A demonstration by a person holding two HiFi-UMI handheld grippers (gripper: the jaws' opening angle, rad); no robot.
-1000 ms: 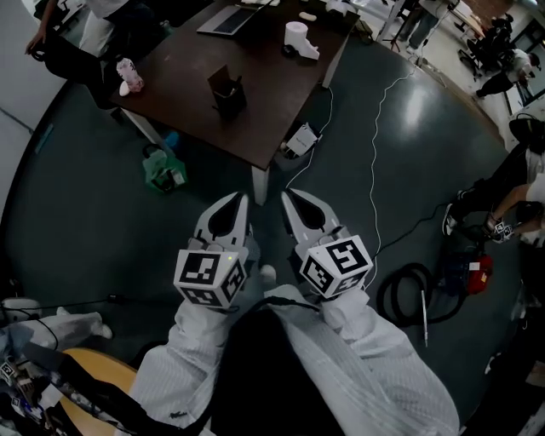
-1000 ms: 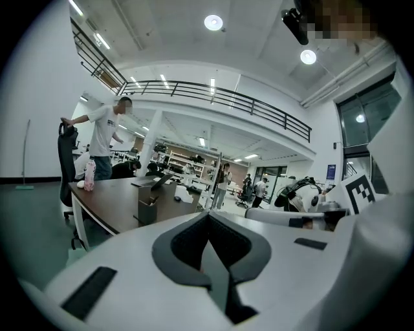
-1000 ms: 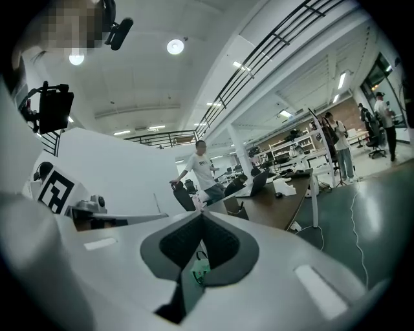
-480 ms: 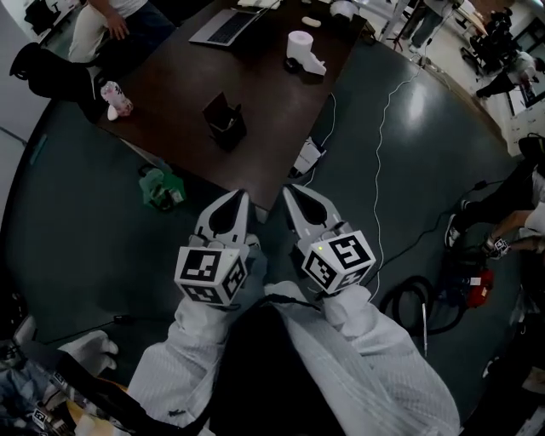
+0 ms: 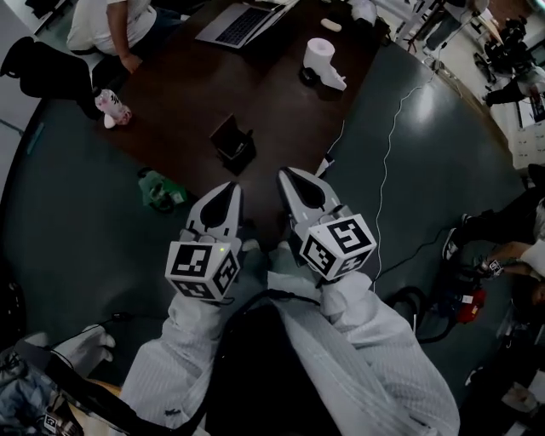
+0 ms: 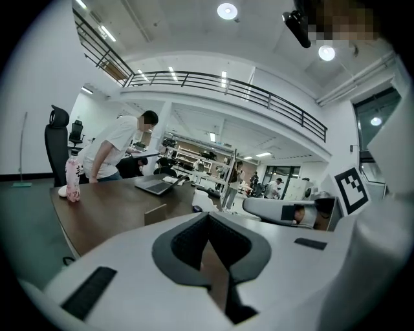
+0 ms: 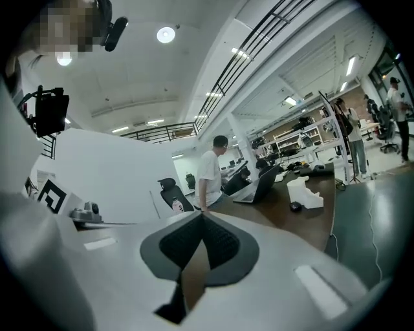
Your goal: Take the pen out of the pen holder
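Note:
The black square pen holder (image 5: 232,143) stands near the front edge of the dark brown table (image 5: 281,111). Its inside is too dark to make out a pen. My left gripper (image 5: 230,189) is shut and empty, its tip just short of the holder. Beside it my right gripper (image 5: 285,174) is also shut and empty, at the table's near corner to the right of the holder. In the left gripper view the holder (image 6: 155,214) shows as a small box beyond the closed jaws of the left gripper (image 6: 208,214). The right gripper view shows only the meeting jaws of the right gripper (image 7: 202,214).
On the table are a laptop (image 5: 243,21), a white roll on a stand (image 5: 324,61) and a pink bottle (image 5: 111,106) at the left corner. A person (image 5: 111,25) leans on the far left side. A green object (image 5: 157,189) and a white cable (image 5: 387,153) lie on the floor.
Both grippers have travelled forward together; the table and pen holder now sit much nearer their tips. The jaws stay shut. The person at the table has come more into view.

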